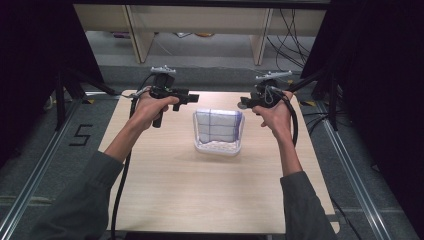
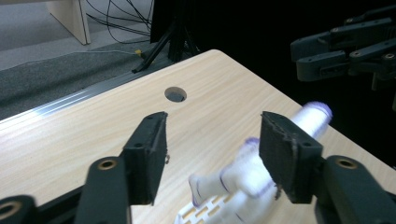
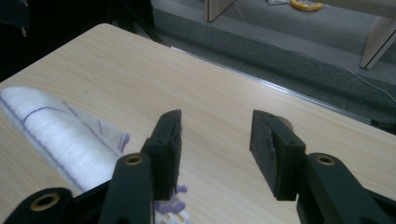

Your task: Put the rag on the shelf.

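Note:
A white cloth with thin purple lines [image 1: 217, 124] lies folded in a small white slotted basket [image 1: 218, 147] near the middle of the wooden table. My left gripper [image 1: 192, 96] is held above the table to the basket's left, pointing right, its jaws open and empty. My right gripper [image 1: 242, 104] hangs to the basket's right, pointing left, also open with nothing between its jaws. In the left gripper view [image 2: 212, 151] the cloth [image 2: 261, 156] shows blurred behind the jaws and the other gripper [image 2: 348, 51] at upper right. In the right gripper view [image 3: 215, 151] the cloth [image 3: 56, 135] lies at left.
The light wooden table [image 1: 200, 190] has a round cable hole [image 2: 175, 94] near a far corner. Black tripod legs [image 1: 75, 85] stand by the back left corner, and cables [image 1: 290, 30] and wooden furniture legs [image 1: 137, 35] lie on the grey floor beyond. Aluminium rails [image 1: 35, 175] run along both sides.

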{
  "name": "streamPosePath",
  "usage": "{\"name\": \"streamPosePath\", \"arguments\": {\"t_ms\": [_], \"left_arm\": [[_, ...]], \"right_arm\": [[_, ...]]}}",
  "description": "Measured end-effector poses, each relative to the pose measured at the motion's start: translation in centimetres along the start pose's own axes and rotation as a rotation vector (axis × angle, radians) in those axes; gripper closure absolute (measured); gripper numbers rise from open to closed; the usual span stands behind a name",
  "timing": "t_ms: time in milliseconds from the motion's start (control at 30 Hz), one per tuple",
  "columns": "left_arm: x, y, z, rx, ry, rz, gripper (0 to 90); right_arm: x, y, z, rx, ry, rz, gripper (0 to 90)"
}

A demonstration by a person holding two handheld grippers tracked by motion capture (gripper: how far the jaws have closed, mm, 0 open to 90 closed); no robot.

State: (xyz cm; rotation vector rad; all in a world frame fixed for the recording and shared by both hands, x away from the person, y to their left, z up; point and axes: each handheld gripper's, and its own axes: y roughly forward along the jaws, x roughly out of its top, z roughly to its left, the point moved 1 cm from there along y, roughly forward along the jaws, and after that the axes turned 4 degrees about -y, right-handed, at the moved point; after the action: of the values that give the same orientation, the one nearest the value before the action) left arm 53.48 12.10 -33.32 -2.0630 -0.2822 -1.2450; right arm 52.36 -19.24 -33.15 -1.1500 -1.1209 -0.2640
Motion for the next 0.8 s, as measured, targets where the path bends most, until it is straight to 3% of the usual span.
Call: {"name": "streamPosePath", "arguments": {"t_ms": [100, 300, 433, 733, 800], "left_arm": [[-0.6, -0.4, -0.3, 0.003, 0.016, 0.014, 39.0], [-1.4, -1.3, -0.9, -0.025, 0.037, 0.016, 36.3], [-1.9, -2.0, -1.3, -0.03, 0.038, 0.011, 35.2], [-3.7, -3.0, -2.3, -0.069, 0.043, 0.007, 33.9], [-4.2, -3.3, -2.5, -0.075, 0.038, 0.0, 33.6]], "right_arm": [[-0.2, -0.8, 0.7, 0.011, 0.021, 0.0, 51.5], [-0.7, -1.8, 1.2, 0.024, -0.015, -0.003, 48.2], [-1.0, -2.6, 1.8, 0.03, -0.008, -0.008, 47.7], [-1.9, -4.2, 3.0, 0.043, -0.047, -0.055, 46.3], [-2.1, -4.6, 3.3, 0.049, -0.041, -0.039, 46.0]]}}
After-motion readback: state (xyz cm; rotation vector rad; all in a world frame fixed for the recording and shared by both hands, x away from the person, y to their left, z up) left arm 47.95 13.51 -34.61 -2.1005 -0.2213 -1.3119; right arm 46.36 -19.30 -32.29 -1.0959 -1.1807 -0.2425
